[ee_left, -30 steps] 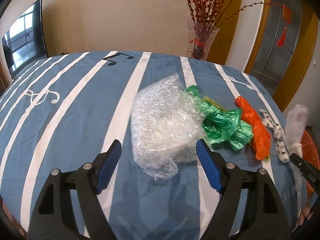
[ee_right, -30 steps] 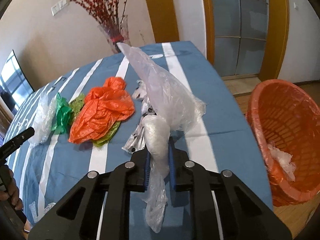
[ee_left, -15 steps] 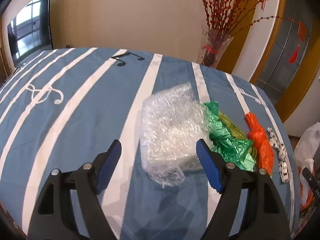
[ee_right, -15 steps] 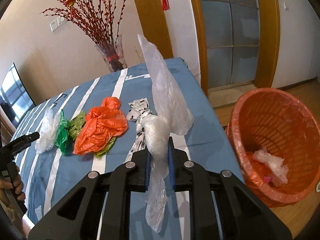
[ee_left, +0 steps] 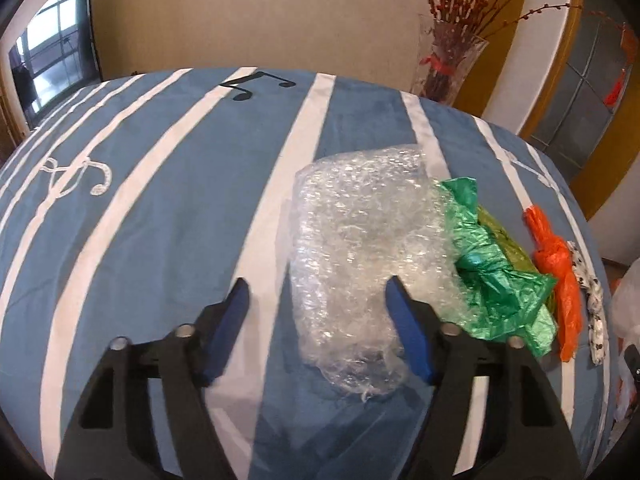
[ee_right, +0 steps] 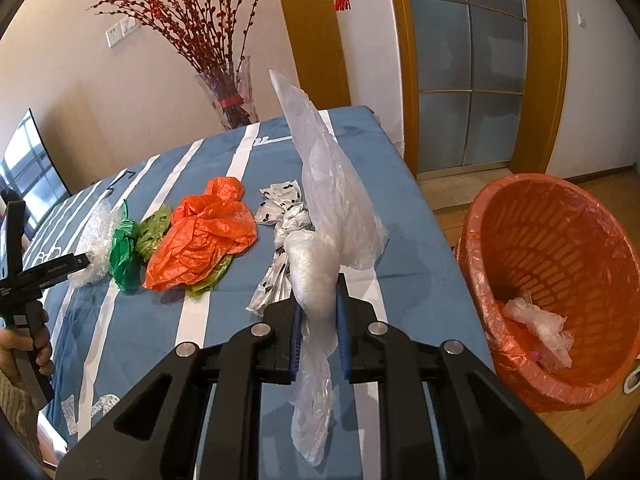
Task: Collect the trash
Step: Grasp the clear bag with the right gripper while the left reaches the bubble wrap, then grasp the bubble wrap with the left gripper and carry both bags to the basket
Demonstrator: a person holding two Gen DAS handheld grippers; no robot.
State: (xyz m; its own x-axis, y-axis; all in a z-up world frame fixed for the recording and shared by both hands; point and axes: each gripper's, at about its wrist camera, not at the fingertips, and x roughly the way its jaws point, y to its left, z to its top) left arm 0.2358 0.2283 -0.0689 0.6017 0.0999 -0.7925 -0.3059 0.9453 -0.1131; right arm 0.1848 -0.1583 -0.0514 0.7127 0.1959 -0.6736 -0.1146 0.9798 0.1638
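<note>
— So, what does your left wrist view give you?

— Your left gripper (ee_left: 316,308) hangs over a blue cloth with white stripes (ee_left: 160,208) printed with music notes. Its jaws are closing, the bubble wrap (ee_left: 360,248) between them, the right pad at its edge, the left clear. Beyond it lie a green bag (ee_left: 496,276), an orange bag (ee_left: 560,272) and a spotted wrapper (ee_left: 592,296). A screen (ee_left: 52,68) hangs on the far wall; a glass vase (ee_left: 444,68) stands behind the table.

— And your right wrist view?

— Only there you see the orange basket (ee_right: 560,248) on the wooden floor beside the table, clear plastic inside. Your right gripper (ee_right: 318,332) is clamped narrow on a clear plastic bag (ee_right: 332,208), held above the cloth, and your hand (ee_right: 24,344) shows at the left edge.
</note>
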